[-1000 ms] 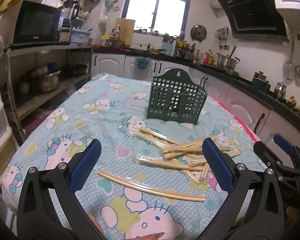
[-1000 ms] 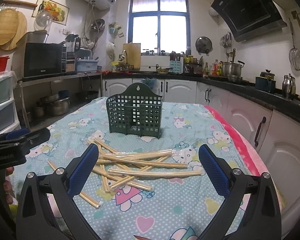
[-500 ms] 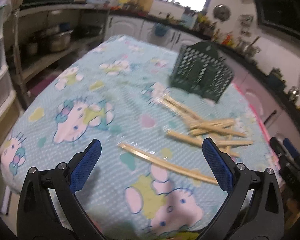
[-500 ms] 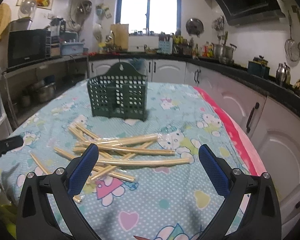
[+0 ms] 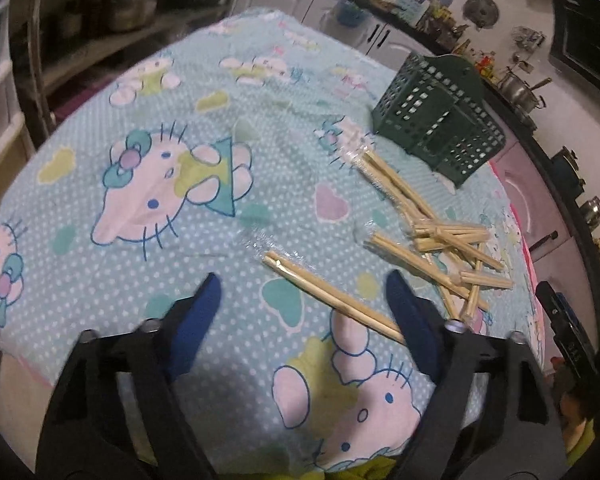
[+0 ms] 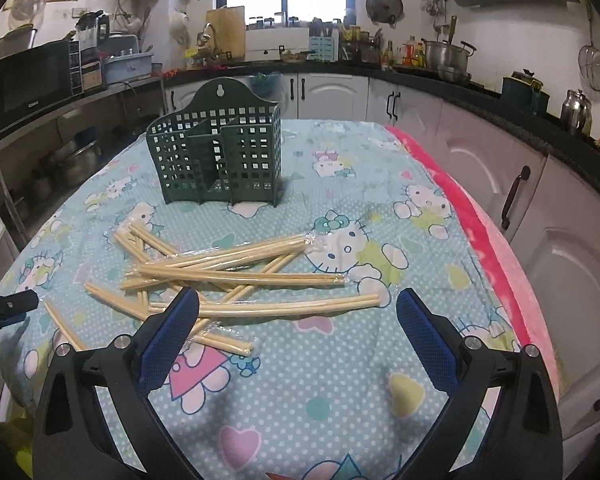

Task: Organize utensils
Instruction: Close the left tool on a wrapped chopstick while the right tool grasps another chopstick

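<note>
The left tool [image 5: 302, 294], blurred, is closing with its pads apart around one wrapped chopstick pair [image 5: 332, 294], whose near end its finger hides. Chopsticks [image 6: 236, 276] lie heaped on the bench [image 6: 340, 380] before the green holder [image 6: 220, 152]. The right tool [image 6: 298, 314] gapes, empty.

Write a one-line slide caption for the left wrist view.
Left gripper, jaws closing, descends toward a wrapped chopstick pair lying apart from the pile near the green holder.

Table under a cartoon-cat cloth [image 6: 340, 380]; green utensil basket [image 6: 220, 152] standing far, wrapped chopstick pairs [image 6: 236, 276] scattered nearer.
</note>
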`<state>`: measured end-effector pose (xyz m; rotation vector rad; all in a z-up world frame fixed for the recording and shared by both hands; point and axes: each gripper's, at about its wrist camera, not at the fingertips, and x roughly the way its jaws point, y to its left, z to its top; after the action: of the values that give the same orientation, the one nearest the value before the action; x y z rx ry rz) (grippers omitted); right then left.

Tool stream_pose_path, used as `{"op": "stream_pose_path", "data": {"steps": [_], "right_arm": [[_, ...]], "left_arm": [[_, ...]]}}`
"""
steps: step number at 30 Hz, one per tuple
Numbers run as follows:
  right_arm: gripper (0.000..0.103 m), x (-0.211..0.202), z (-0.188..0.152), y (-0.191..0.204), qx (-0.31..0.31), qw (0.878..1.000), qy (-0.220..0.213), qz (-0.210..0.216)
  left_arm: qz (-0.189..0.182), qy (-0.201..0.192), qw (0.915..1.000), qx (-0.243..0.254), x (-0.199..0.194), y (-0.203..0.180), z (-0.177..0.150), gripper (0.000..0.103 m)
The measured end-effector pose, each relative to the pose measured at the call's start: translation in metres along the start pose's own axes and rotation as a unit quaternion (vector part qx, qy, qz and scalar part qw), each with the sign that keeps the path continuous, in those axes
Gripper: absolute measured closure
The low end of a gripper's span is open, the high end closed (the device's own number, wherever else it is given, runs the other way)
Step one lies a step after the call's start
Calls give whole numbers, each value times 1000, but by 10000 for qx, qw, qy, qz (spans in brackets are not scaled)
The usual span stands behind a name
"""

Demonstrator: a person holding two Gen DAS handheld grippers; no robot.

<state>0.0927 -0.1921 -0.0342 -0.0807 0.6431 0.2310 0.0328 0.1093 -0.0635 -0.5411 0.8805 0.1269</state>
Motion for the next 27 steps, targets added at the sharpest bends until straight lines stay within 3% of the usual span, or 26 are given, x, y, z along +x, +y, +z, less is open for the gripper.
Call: {"op": "stream_pose_path", "data": {"steps": [2,13,18,23,27], "right_arm": [[18,4,1,-2,18,10000,74,24],[27,31,2,-19,413,9968,674,122],[32,42,3,-34,762,9927,925,125],[49,59,5,-50,1278,9830,1279,312],[53,70,7,-60,1658,9745,1446,444]], "left_arm": [[-39,172,9998,-134,7,4,1,42],[-7,258,9994,-232,24,9,25,50],[170,145,9997,-98,29,7,31,64],[270,109,9996,-30,34,10,36,80],[261,99,9996,-22,39,13,44,90]]}}
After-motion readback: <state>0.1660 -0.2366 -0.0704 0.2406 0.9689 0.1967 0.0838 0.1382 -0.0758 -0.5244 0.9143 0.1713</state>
